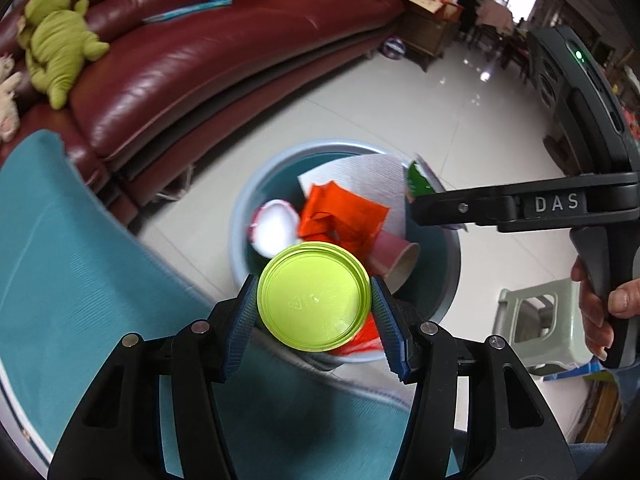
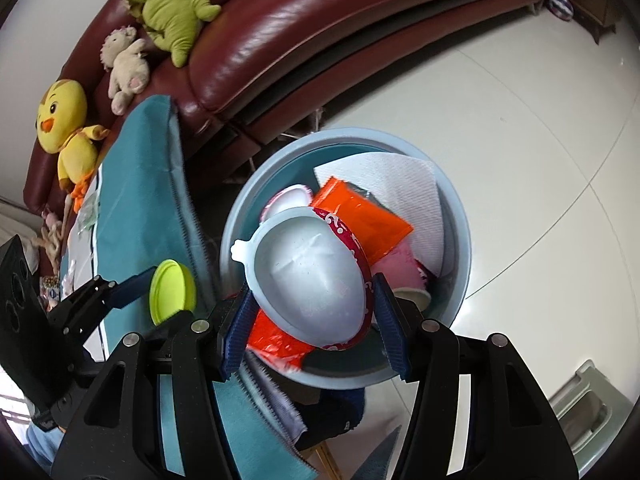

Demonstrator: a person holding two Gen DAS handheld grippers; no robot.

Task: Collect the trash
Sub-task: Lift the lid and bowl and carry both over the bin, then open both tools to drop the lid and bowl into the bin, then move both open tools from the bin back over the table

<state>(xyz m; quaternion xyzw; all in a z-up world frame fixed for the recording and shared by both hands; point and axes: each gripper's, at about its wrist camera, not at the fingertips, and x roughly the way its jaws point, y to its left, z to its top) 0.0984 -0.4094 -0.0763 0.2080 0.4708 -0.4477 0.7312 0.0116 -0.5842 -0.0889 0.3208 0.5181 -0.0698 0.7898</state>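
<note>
Dark red leather sofa [image 1: 192, 64], green plush toy [image 2: 172, 10], yellow chick plush [image 2: 66, 120], pale green stool [image 1: 540, 324]

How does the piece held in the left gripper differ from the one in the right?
The green lid is round, flat and plain lime; the white cup is a deeper, oval bowl with a red patterned rim. The lid sits in the left gripper, the cup in the right gripper. Both are gripped across their width above the bin.
</note>
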